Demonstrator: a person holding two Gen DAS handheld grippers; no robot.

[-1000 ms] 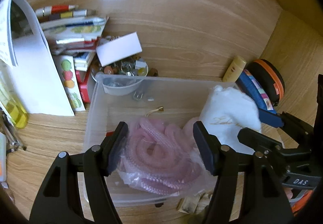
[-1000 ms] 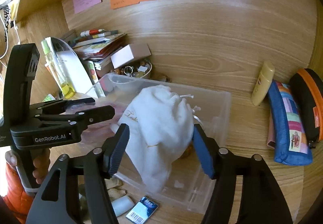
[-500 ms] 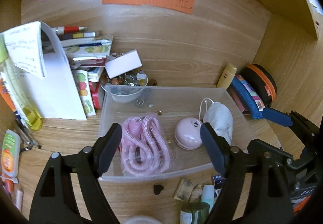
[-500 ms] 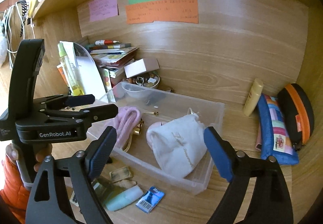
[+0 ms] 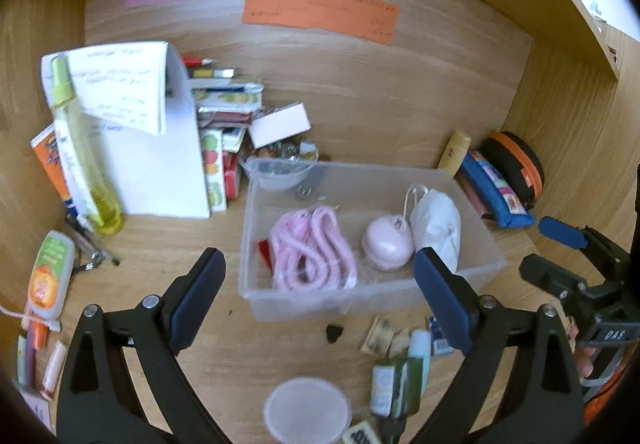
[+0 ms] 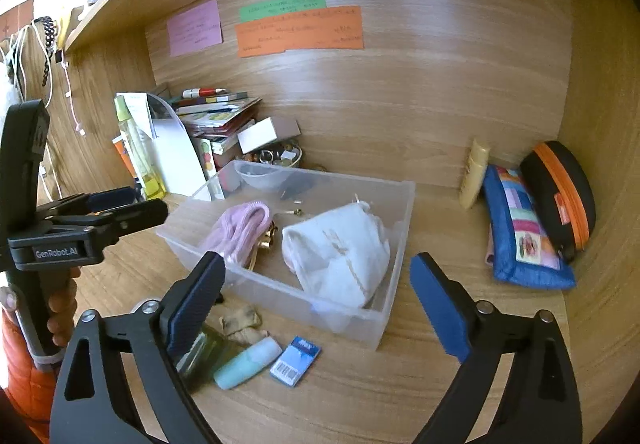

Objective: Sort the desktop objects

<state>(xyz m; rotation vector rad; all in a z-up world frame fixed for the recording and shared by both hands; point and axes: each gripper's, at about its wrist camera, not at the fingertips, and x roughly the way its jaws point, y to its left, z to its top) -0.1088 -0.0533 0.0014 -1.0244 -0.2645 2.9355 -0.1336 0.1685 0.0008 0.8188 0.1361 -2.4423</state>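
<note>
Both grippers, left gripper [image 5: 318,290] and right gripper [image 6: 316,300], hung with jaws open and empty above the clear bin [image 6: 394,308]; a careless descent risked scattering the small tubes [image 6: 248,362] on the table.

Bare desk [image 6: 460,324] right of bin [image 6: 394,284]

- The desk [image 6: 400,131] is wood, smooth with a grain.
- The box [image 6: 394,240] is clear, shiny plastic.
- The white bag [image 6: 340,252] is soft cloth.
- The notes [image 6: 300,31] are matt paper.
</note>
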